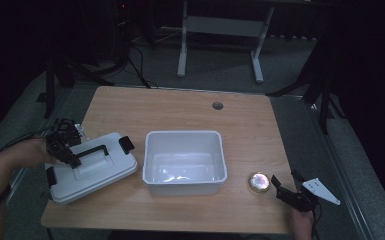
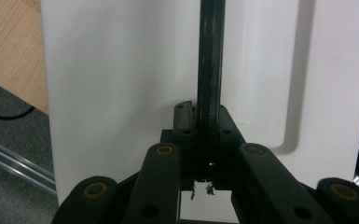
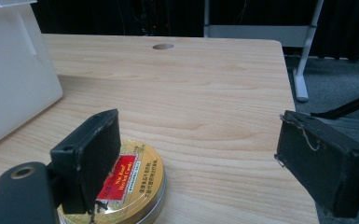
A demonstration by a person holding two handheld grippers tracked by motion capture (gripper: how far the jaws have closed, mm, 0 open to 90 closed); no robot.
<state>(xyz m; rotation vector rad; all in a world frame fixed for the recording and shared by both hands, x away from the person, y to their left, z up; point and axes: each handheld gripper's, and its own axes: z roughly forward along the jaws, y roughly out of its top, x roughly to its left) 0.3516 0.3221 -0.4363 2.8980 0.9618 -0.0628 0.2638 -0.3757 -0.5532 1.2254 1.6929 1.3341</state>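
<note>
A white box lid with black side latches lies on the table's left, and its black handle runs across its top. My left gripper is shut on that handle. In the left gripper view the handle bar runs straight up between the jaws of my left gripper, over the white lid. At the front right, my right gripper stands open beside a round gold tin. In the right gripper view the tin, with its red label, lies behind the left finger of the gripper.
An open white plastic bin sits mid-table between lid and tin; its wall stands left of the right gripper. A cable hole is at the table's far side. Bare wood stretches beyond the tin.
</note>
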